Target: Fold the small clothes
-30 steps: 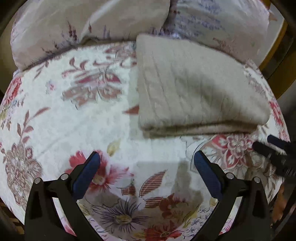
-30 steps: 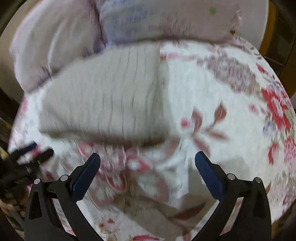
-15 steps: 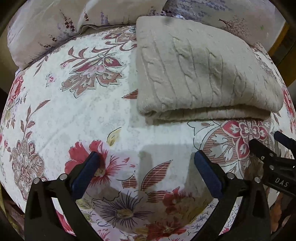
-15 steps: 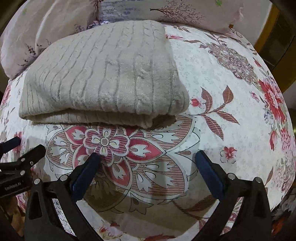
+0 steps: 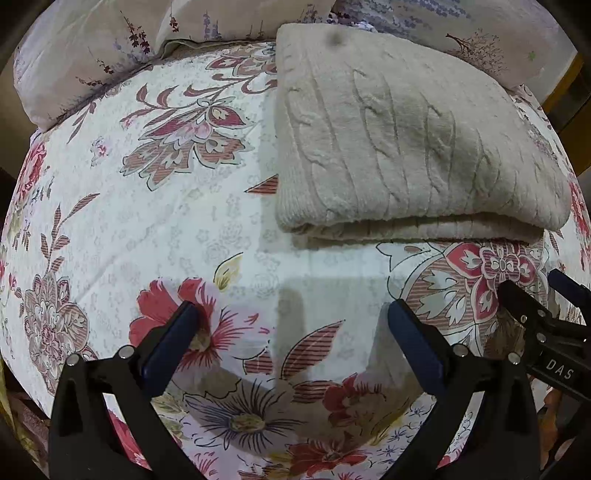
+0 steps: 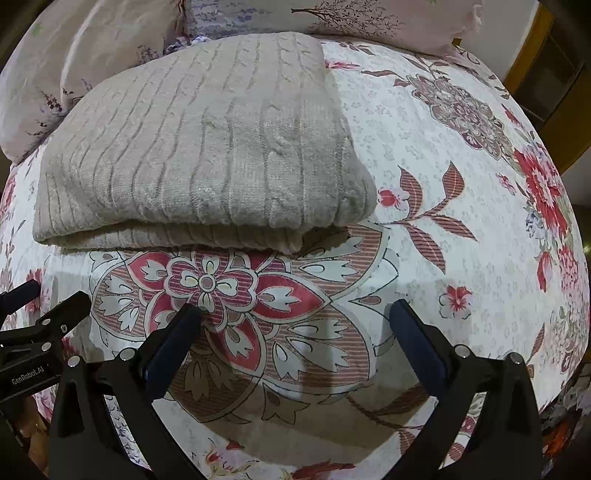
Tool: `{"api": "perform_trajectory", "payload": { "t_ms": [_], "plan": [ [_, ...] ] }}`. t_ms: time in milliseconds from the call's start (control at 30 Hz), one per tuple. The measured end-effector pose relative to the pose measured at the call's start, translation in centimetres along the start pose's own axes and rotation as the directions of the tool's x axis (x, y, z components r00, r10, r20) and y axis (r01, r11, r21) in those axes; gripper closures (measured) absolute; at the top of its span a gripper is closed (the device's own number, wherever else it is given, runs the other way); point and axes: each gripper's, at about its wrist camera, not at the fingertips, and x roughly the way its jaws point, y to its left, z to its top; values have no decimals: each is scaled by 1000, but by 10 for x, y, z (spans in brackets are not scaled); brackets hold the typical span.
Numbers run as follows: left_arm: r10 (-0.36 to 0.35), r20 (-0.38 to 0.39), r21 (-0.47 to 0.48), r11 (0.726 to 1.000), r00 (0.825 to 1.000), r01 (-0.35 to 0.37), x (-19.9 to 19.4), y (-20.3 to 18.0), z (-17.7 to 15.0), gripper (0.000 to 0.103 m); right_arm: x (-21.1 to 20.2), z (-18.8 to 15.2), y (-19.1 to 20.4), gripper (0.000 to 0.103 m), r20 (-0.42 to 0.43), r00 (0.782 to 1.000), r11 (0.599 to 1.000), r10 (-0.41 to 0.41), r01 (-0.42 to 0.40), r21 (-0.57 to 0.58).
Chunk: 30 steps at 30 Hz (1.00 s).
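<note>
A beige cable-knit sweater (image 5: 406, 147) lies folded into a thick rectangle on the floral bedspread (image 5: 166, 221), its folded edge toward me. It also shows in the right wrist view (image 6: 207, 147). My left gripper (image 5: 291, 317) is open and empty, hovering over the bedspread in front of the sweater's left corner. My right gripper (image 6: 295, 314) is open and empty, in front of the sweater's right part. Each gripper shows at the edge of the other's view: the right gripper (image 5: 546, 295) and the left gripper (image 6: 48, 295).
Floral pillows (image 5: 110, 48) lie behind the sweater at the head of the bed, and show in the right wrist view (image 6: 351, 18). A wooden bed frame (image 6: 546, 74) stands at the far right. The bedspread curves down at the near edge.
Both grippers have drawn closer to the sweater and steadied; the right view was blurred a second ago. The sweater has not moved. Both jaws stay open.
</note>
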Motion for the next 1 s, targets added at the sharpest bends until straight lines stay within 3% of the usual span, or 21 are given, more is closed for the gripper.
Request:
{"api": "perform_trajectory", "payload": {
  "t_ms": [1000],
  "plan": [
    [3,-2,-10,1000,1000,-3,0,0,0,2,-1,-1,0,1,0,1000,1000,-2,2,4]
  ]
}}
